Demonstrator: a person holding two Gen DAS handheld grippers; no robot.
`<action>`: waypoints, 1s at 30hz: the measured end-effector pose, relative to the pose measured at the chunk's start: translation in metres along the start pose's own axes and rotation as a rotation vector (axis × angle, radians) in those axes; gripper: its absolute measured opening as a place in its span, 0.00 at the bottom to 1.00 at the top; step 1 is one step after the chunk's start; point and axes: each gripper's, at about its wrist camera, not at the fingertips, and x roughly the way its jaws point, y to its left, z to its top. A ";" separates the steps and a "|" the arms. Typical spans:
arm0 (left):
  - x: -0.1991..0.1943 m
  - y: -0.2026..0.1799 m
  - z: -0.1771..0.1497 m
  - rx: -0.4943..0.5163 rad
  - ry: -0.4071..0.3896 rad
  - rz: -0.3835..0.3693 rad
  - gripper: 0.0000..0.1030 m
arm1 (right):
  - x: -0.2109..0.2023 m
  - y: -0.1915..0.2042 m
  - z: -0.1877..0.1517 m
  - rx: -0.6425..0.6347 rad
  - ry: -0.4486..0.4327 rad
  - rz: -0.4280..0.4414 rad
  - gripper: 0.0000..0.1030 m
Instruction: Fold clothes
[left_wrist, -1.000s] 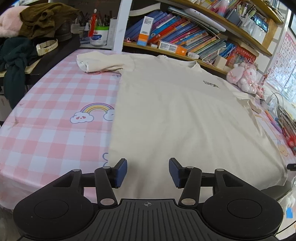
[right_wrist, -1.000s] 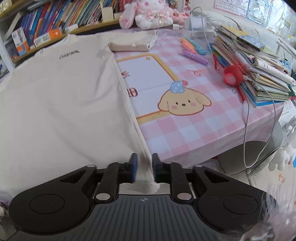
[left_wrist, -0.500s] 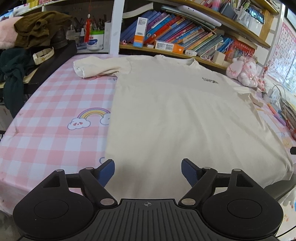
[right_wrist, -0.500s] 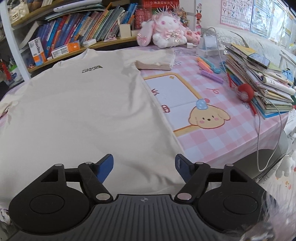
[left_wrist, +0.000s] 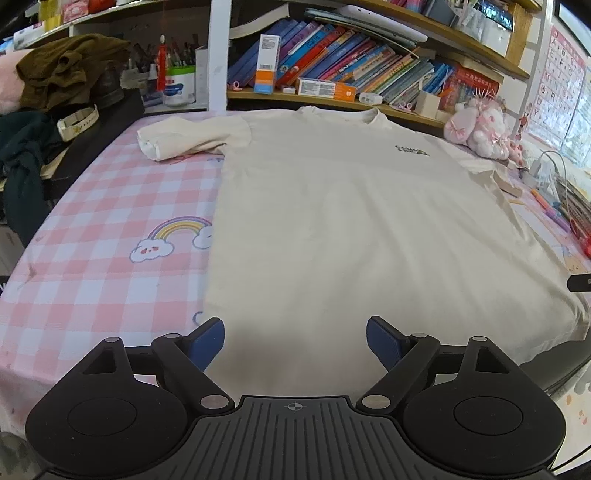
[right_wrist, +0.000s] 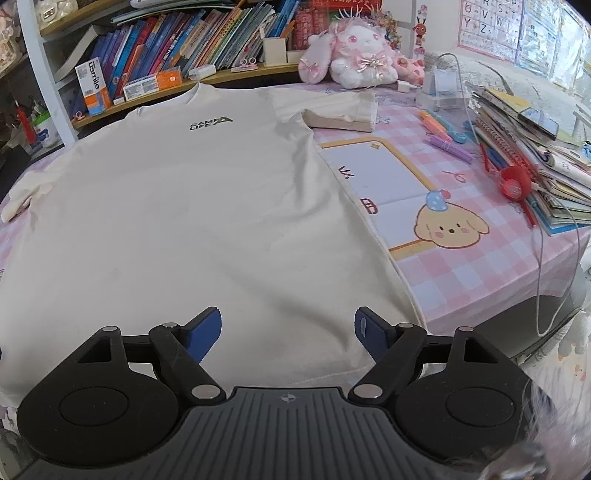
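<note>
A cream T-shirt (left_wrist: 332, 229) lies spread flat, front up, on a pink checked tablecloth (left_wrist: 92, 258); it also shows in the right wrist view (right_wrist: 177, 229). A small dark logo (right_wrist: 210, 123) sits on its chest. Its left sleeve (left_wrist: 184, 138) and right sleeve (right_wrist: 343, 110) lie out to the sides. My left gripper (left_wrist: 295, 341) is wide open and empty above the shirt's lower left hem. My right gripper (right_wrist: 288, 332) is wide open and empty above the lower right hem.
A bookshelf (left_wrist: 351, 77) runs along the far edge. A pink plush toy (right_wrist: 362, 62), pens (right_wrist: 443, 129), a stack of books (right_wrist: 535, 147) and a white cable (right_wrist: 543, 258) lie at the right. Dark clothes (left_wrist: 55, 74) are piled at the left.
Both grippers opened wide; the right one let go of the shirt's hem corner. Both pulled back and rose a little, so more of the shirt shows.
</note>
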 end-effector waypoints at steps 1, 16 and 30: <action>0.002 -0.001 0.002 -0.007 0.000 0.000 0.84 | 0.002 0.000 0.001 -0.002 0.002 0.002 0.76; 0.053 -0.053 0.050 -0.052 0.015 0.068 0.85 | 0.069 -0.050 0.071 0.006 0.028 0.062 0.76; 0.093 -0.123 0.080 -0.077 0.075 0.163 0.88 | 0.144 -0.125 0.167 0.098 0.062 0.193 0.73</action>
